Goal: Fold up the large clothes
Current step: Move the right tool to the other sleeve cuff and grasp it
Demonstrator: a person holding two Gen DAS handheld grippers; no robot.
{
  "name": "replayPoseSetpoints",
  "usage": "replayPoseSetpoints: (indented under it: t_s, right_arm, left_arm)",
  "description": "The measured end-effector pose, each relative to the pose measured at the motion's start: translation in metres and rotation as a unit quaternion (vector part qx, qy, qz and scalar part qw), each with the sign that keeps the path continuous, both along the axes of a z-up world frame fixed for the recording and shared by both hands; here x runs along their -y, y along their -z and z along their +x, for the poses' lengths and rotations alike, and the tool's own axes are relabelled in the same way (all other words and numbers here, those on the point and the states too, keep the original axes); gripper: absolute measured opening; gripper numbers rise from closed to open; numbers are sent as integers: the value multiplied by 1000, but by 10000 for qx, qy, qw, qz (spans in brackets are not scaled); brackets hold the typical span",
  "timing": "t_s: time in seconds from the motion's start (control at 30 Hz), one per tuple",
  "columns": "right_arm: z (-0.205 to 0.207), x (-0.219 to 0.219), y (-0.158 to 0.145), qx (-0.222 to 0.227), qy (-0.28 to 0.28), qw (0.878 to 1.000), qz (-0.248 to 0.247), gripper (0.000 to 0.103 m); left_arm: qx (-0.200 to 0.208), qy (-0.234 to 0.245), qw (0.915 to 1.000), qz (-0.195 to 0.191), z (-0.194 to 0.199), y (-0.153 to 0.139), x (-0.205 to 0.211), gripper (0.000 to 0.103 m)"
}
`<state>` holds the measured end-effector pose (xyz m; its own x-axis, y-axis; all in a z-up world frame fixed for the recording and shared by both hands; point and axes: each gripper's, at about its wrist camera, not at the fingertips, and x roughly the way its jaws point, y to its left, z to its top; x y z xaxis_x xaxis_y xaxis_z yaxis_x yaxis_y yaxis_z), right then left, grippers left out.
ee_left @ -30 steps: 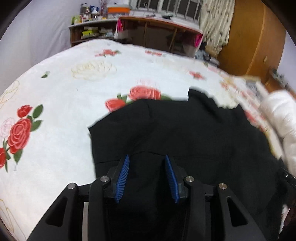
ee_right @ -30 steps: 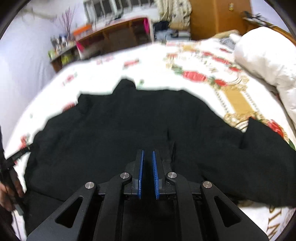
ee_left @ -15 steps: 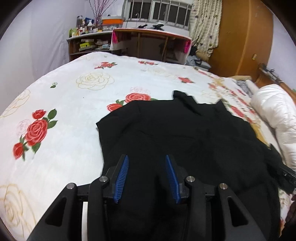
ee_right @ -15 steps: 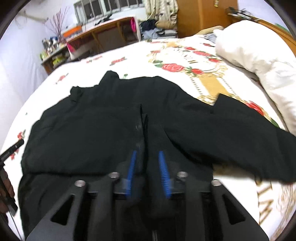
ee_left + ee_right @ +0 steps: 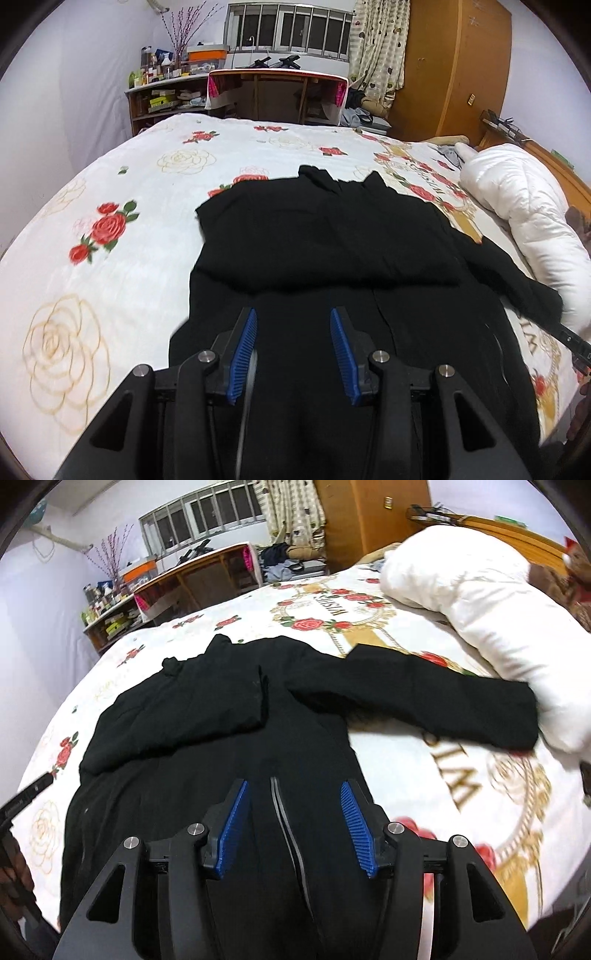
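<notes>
A large black garment [image 5: 332, 236] lies spread on the rose-patterned bed sheet [image 5: 122, 192]. Its left part is folded in over the body [image 5: 177, 716]. Its right sleeve [image 5: 424, 698] stretches out flat toward the white duvet. My left gripper [image 5: 293, 317] is open and empty above the garment's lower part. My right gripper [image 5: 294, 790] is open and empty above the garment's lower middle, with a zipper line [image 5: 284, 823] showing between its jaws.
A rolled white duvet [image 5: 524, 214] lies along the right side of the bed, touching the sleeve end [image 5: 517, 716]. A wooden desk [image 5: 277, 92] and cluttered shelf [image 5: 166, 96] stand beyond the bed. A wardrobe [image 5: 450, 66] is at the back right.
My right gripper has gone from shut to open and let go of the garment. Both grippers have pulled back and up from the garment. The folded left part now lies flat.
</notes>
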<state>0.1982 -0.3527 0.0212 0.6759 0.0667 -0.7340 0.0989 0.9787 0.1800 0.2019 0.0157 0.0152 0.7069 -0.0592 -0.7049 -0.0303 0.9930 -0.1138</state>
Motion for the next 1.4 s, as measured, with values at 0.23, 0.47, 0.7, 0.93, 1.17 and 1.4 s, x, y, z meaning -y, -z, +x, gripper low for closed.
replayPoseSetpoints:
  t_s: [0.23, 0.47, 0.7, 0.93, 1.17, 1.4]
  right_arm:
    - [-40, 15, -18, 190, 159, 9997, 24, 52]
    - [-55, 35, -21, 240, 425, 9986, 219, 53]
    - [-56, 56, -18, 265, 651, 9970, 317, 56]
    - [-41, 80, -7, 220, 914, 9950, 334, 56]
    - [-15, 111, 10, 133, 1185, 9923, 327, 61]
    - [18, 150, 39, -20, 1571, 9866, 445, 63]
  left_arm:
    - [18, 133, 9999, 8, -37, -14, 10, 44]
    - [85, 297, 9995, 17, -45, -24, 22, 44]
    - [96, 396, 9991, 65, -37, -24, 33, 44]
    - [10, 467, 9989, 71, -20, -16, 42, 45]
    - [57, 552, 9984, 119, 8, -9, 55, 50]
    - [60, 567, 9982, 163, 41, 0, 64, 53]
